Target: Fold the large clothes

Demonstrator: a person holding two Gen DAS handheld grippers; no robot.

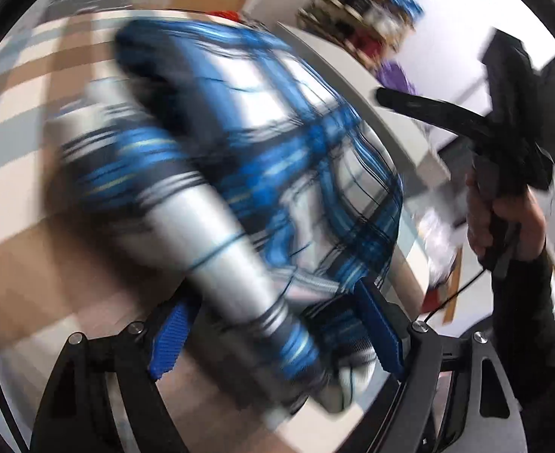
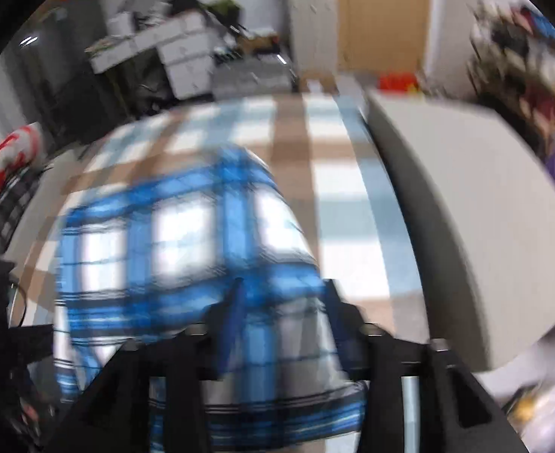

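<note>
Shirt (image 1: 262,173) lies bunched on the checked tabletop (image 1: 17,143). Your left gripper (image 1: 273,334) straddles a sleeve, fingers wide, not pinching; right gripper (image 2: 285,313) half-open above it, empty.

One plaid shirt (image 1: 262,158), two tongs (image 1: 277,336) (image 2: 285,309), one checked tablecloth (image 2: 338,173).

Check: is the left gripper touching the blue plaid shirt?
Touching. In the left wrist view a rolled fold of the plaid shirt runs between the left gripper and lies against its right blue pad.
</note>
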